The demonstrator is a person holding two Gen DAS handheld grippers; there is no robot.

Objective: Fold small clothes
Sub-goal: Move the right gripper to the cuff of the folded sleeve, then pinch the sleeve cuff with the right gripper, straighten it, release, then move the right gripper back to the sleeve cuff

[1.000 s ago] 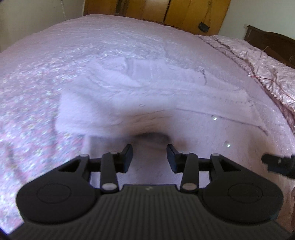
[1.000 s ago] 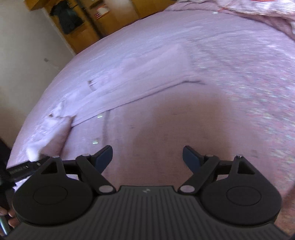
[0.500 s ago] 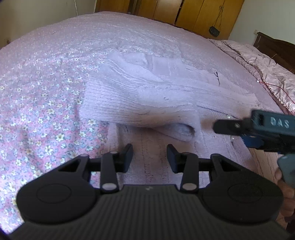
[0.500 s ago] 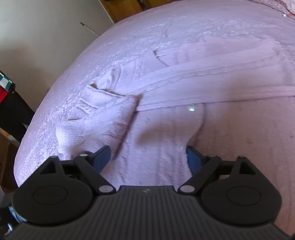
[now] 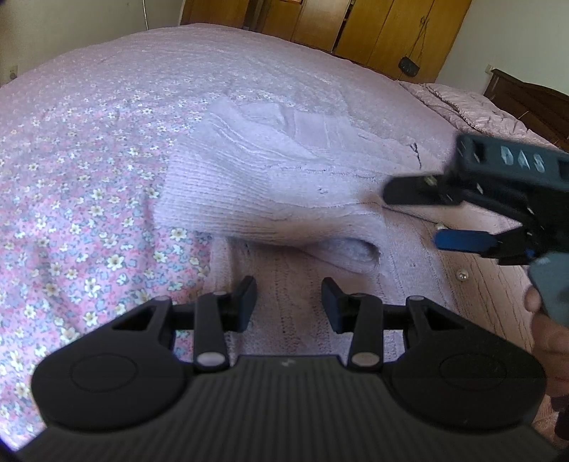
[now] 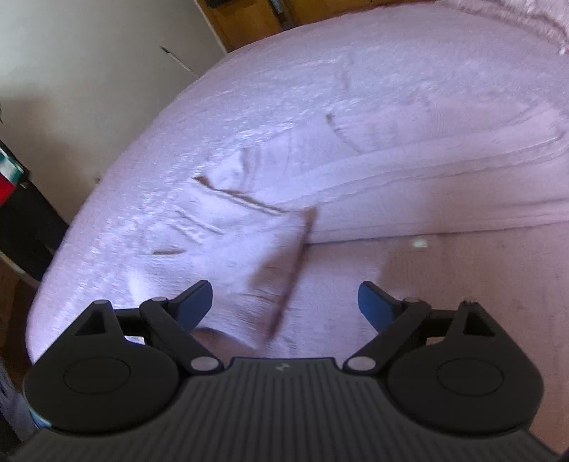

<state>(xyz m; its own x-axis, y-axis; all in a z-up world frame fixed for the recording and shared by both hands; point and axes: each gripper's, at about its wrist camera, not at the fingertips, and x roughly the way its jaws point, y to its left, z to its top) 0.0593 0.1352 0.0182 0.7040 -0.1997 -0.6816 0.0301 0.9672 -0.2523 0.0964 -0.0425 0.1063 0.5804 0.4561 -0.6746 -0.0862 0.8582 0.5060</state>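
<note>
A pale lilac knitted sweater point(image 5: 270, 177) lies on the bed with one sleeve folded across its body, the cuff opening point(image 5: 352, 250) facing me. It also shows in the right wrist view point(image 6: 409, 199), with the folded sleeve point(image 6: 227, 256) below left. My left gripper point(image 5: 288, 302) is open and empty, just above the sweater's near edge. My right gripper point(image 6: 284, 302) is wide open and empty over the folded sleeve; it also shows at the right of the left wrist view point(image 5: 419, 213).
The bed has a pink floral cover point(image 5: 78, 199). Wooden wardrobes point(image 5: 384, 32) stand behind it, a dark headboard point(image 5: 526, 96) and a rumpled pink quilt point(image 5: 473, 106) at the right. A wall point(image 6: 89, 71) and a dark object point(image 6: 21, 213) lie beyond the bed's left edge.
My left gripper has pulled back from the folded sleeve. My right gripper has swung left across the sweater, over the folded sleeve, and come into the left wrist view.
</note>
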